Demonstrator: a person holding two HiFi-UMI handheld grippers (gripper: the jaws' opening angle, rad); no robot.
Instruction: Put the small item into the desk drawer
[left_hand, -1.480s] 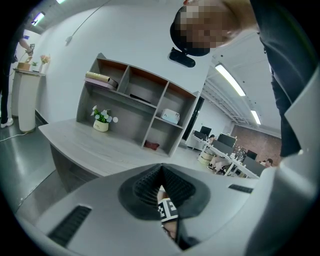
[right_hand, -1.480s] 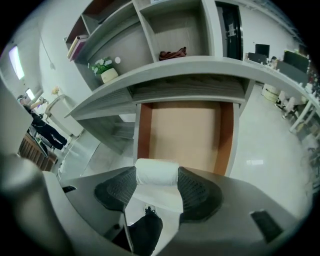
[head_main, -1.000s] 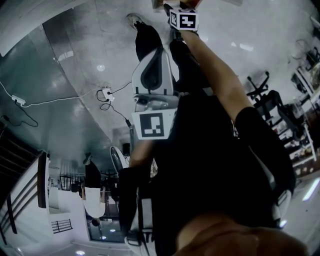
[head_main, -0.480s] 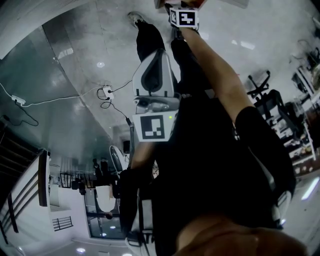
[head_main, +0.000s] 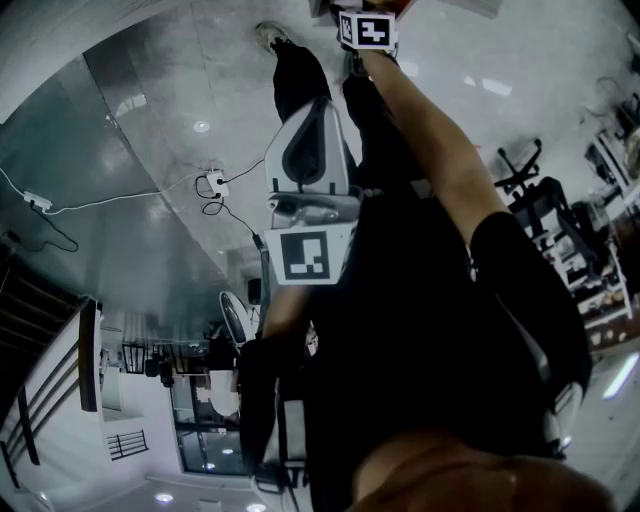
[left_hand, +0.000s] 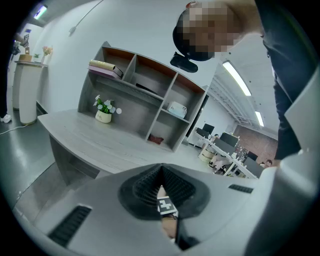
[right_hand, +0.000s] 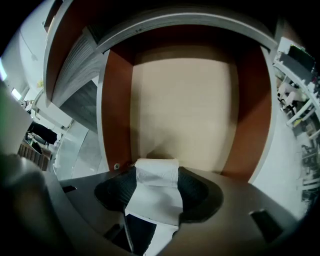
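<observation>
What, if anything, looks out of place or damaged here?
Nothing stands out. The right gripper holds a small white rolled paper-like item over the open drawer with brown walls; the left gripper is shut, empty.

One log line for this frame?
right gripper shut on white paper | aimed into open drawer | left gripper shut, empty | paper not released

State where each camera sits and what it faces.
Head view: head-mounted, facing down over the torso, left gripper and right gripper.
Left gripper view: behind its shut jaws, facing the desk and shelf unit; torso above.
Right gripper view: behind jaws clamping the white item, facing into the drawer.
Shared: head and left gripper views both show the right gripper.
</observation>
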